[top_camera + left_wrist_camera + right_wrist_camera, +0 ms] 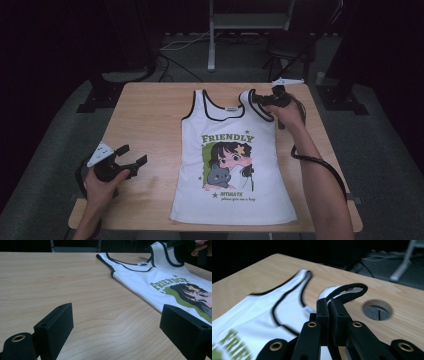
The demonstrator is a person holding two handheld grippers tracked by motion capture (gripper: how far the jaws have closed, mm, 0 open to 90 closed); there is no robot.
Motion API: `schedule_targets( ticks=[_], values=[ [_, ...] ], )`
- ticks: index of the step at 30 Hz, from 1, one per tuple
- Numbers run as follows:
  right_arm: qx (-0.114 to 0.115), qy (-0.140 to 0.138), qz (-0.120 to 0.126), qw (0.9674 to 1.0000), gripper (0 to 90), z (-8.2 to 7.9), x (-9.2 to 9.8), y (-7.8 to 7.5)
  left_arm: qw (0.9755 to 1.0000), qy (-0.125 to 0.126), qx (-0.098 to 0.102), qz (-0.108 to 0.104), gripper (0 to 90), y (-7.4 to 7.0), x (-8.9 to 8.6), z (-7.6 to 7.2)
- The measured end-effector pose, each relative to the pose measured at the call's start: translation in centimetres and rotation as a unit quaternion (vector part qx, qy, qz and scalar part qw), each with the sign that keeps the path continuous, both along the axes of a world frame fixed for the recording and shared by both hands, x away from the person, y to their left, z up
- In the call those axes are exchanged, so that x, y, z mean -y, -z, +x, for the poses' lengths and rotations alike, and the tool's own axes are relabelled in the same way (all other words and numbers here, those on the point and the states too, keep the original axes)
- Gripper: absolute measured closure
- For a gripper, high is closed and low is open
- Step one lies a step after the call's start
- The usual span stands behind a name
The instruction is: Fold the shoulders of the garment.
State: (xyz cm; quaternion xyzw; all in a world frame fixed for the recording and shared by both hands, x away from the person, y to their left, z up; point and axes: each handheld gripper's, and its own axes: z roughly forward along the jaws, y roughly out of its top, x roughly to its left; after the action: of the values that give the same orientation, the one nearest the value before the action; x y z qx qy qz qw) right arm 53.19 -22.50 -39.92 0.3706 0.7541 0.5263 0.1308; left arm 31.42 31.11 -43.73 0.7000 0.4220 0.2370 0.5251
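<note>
Tank top (232,165) lies flat on table (150,125); right tool (257,99) pinches its strap (347,291) beside cable hole (377,309); left tool (134,159) gapes.

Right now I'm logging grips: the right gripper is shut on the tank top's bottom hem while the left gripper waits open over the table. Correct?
Not quite. The right gripper is shut on the tank top's shoulder strap, not the hem, as the right gripper view shows. The left gripper does wait open.

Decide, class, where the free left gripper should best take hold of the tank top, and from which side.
Probably the far strap that lies flat, mirroring the right gripper, shut on the other strap. Come in from the tank top's left over bare table: the narrow, black-edged band suits the left gripper's open jaws.
</note>
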Motion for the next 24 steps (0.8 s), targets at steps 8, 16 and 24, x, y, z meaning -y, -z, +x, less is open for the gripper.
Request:
schedule_targets(
  ticks=[8, 16, 24],
  values=[
    [0.027, -0.096, -0.029, 0.9946, 83.7, -3.5, -0.8, 0.4, 1.0000, 0.000, 0.001, 0.000, 11.6, 0.0, 0.1, 0.0],
    [0.032, -0.227, -0.084, 0.9696, 60.5, -6.7, -0.9, 0.1, 1.0000, 0.002, 0.002, 0.005, 11.6, 0.0, 0.1, 0.0],
    [0.058, -0.174, -0.096, 0.9783, 51.7, -7.6, -2.0, -0.5, 1.0000, 0.001, 0.005, 0.007, 11.6, 0.0, 0.2, -0.1]
  ],
)
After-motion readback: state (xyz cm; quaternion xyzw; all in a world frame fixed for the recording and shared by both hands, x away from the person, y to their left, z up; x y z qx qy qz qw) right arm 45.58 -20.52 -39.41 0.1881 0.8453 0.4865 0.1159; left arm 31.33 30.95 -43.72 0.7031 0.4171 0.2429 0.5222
